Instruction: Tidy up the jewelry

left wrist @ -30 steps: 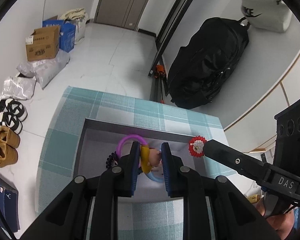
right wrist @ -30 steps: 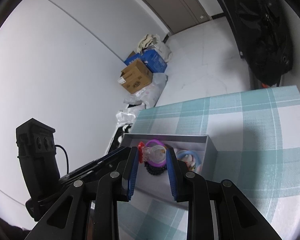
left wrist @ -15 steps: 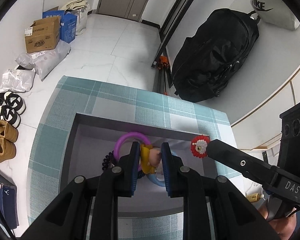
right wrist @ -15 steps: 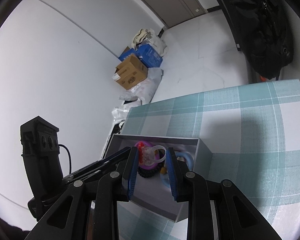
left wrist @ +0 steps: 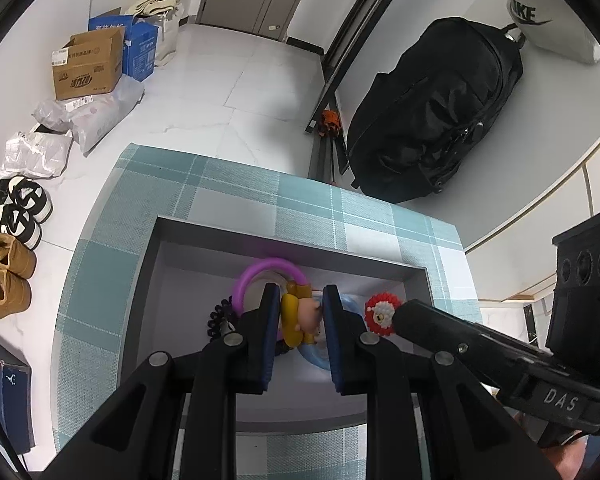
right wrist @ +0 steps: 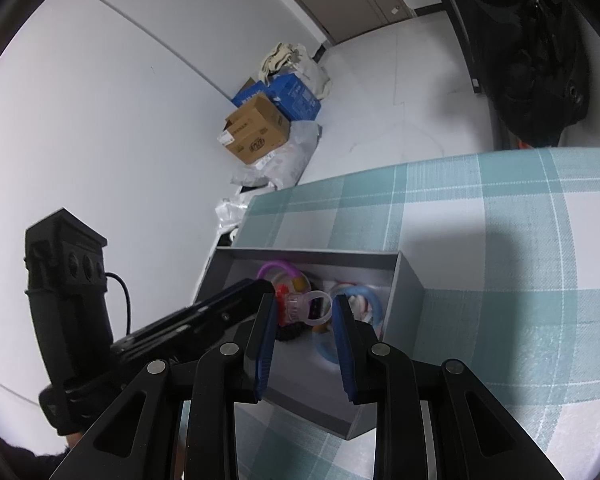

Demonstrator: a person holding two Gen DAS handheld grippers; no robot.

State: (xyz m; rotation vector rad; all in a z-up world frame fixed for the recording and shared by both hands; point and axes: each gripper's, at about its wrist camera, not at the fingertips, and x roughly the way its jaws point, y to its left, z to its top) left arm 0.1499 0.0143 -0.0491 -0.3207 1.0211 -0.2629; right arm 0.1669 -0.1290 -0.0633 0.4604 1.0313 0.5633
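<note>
Grey open-top jewelry box (left wrist: 220, 236): both grippers over it. Left gripper (left wrist: 300, 312) clamps yellow figure charm (left wrist: 298, 318), right gripper (right wrist: 304, 312) clamps clear plastic ring (right wrist: 310, 310). Next, probably: lower, release inside.

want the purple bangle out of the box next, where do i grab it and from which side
Grip the far arc of the purple bangle, the part toward the grey box's back wall. That stretch is bare, while the near side is hidden behind the left gripper and its yellow figure charm. Probably come from above, jaws across the thin band.
</note>
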